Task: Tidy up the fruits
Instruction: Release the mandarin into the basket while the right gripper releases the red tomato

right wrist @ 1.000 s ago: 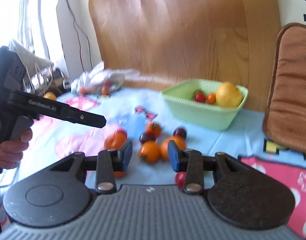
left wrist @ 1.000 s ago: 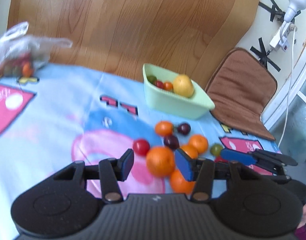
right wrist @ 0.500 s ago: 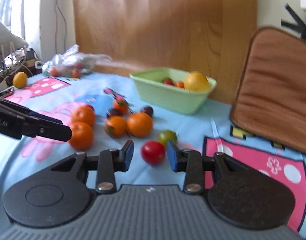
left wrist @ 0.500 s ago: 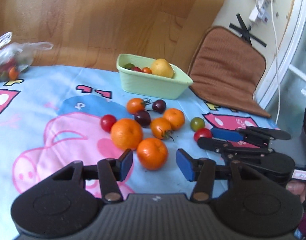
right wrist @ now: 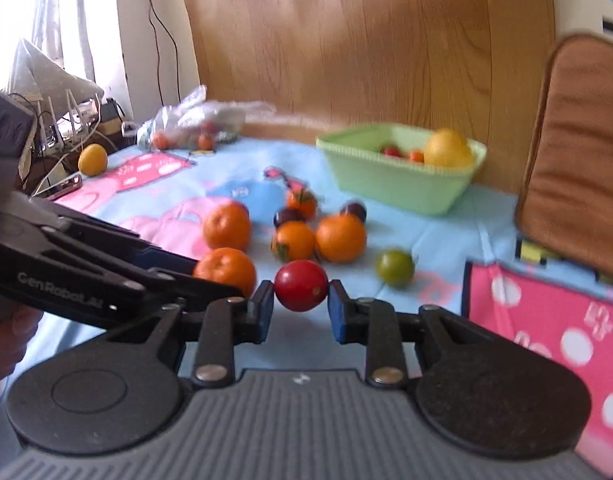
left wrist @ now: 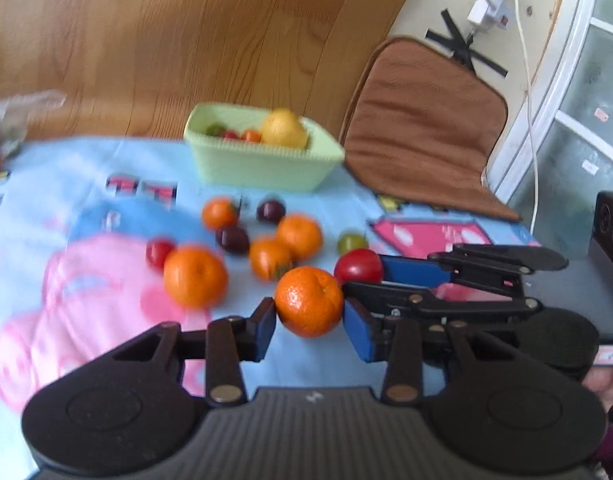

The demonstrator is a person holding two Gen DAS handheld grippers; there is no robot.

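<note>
My left gripper [left wrist: 309,318] is shut on an orange tangerine [left wrist: 309,301], its blue pads touching both sides. My right gripper [right wrist: 301,307] is shut on a red tomato [right wrist: 301,285]. In the left wrist view the right gripper [left wrist: 390,280] reaches in from the right with the red tomato [left wrist: 357,266] at its tips. Several loose tangerines, dark plums and small tomatoes lie on the blue cartoon cloth [left wrist: 78,184]. A light green basket [left wrist: 262,162] at the back holds a yellow fruit [left wrist: 284,133] and small tomatoes; the basket also shows in the right wrist view [right wrist: 402,180].
A green tomato [right wrist: 395,267] lies right of the pile. A brown cushion [left wrist: 422,136] leans at the back right. A plastic bag of fruit [right wrist: 194,126] and a yellow fruit [right wrist: 92,159] sit at the far left. A wooden board [left wrist: 186,32] stands behind.
Both grippers moved forward and closed: the left onto the tangerine, the right onto the red tomato. Both views are blurred by motion.
</note>
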